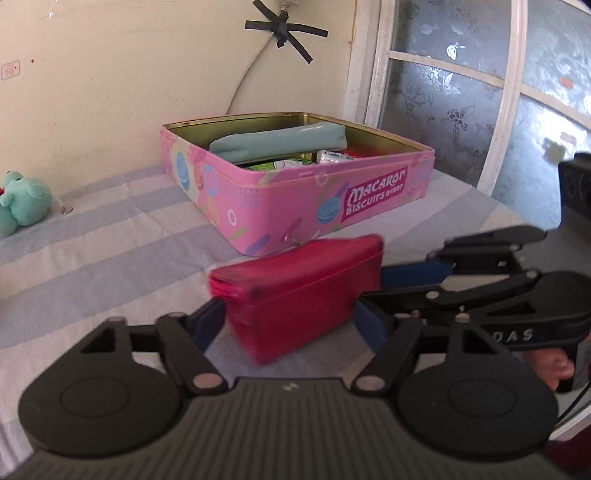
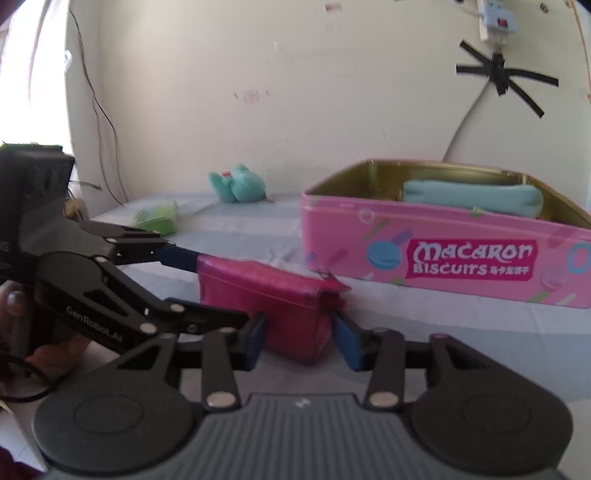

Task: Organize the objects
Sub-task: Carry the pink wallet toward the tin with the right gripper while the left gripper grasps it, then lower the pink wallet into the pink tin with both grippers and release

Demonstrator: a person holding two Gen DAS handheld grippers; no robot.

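Observation:
A magenta zip pouch (image 1: 301, 293) sits on the striped cloth in front of an open pink Macaron Biscuits tin (image 1: 314, 206). My left gripper (image 1: 291, 325) is shut on one end of the pouch. My right gripper (image 1: 369, 291) comes in from the right and grips the pouch's other end. In the right wrist view my right gripper (image 2: 299, 339) is shut on the pouch (image 2: 273, 295), and my left gripper (image 2: 207, 284) holds it from the left. The tin (image 2: 461, 254) holds a teal pencil case (image 1: 280, 142) and several small packets.
A teal plush toy (image 1: 22, 203) lies by the wall at the left, also in the right wrist view (image 2: 238, 183). A green packet (image 2: 157, 219) lies on the cloth. A window frame (image 1: 373, 74) stands behind the tin, and a taped cable (image 1: 280, 29) runs down the wall.

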